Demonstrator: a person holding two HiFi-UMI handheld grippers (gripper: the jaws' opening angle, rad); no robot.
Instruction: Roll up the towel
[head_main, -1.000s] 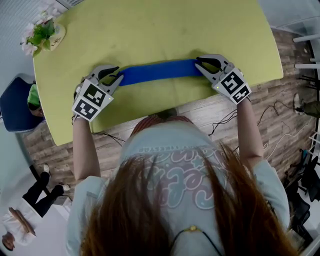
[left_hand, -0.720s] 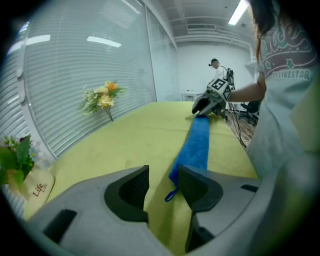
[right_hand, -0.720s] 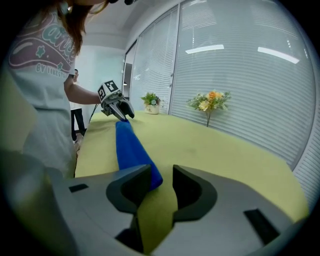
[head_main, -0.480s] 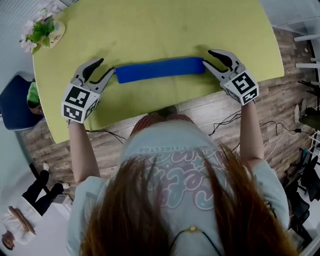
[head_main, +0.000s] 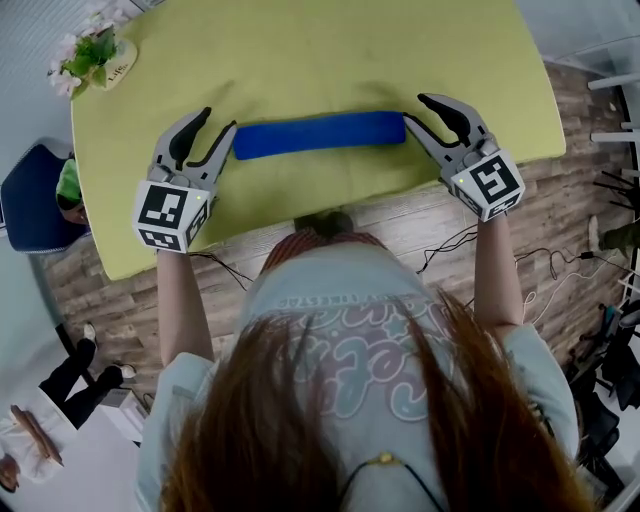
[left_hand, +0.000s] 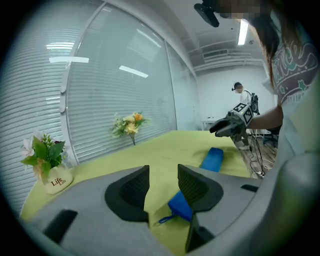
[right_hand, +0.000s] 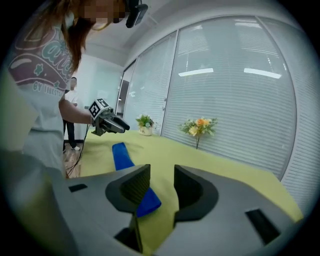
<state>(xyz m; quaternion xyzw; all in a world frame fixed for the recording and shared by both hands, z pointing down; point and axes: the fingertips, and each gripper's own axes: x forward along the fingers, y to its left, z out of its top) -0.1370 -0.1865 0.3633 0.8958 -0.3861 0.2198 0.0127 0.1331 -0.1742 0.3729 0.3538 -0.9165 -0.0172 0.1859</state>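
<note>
Both sets of jaws had just opened and let go. My left hand-held gripper (head_main: 218, 120) and right hand-held gripper (head_main: 415, 109) hung empty just off the 2 ends of the towel (head_main: 318, 134), which lay rolled on the bench (head_main: 300, 50) — rolling looked done.

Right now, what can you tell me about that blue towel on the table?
The towel is bright blue, soft-looking cloth, rolled into a tight, even log. It lies flat on the yellow-green table, running left to right in front of the person. A small loop sticks out at its left end. Only the table touches it: the left gripper and right gripper, jaws just opened and empty, sit off either end.
</note>
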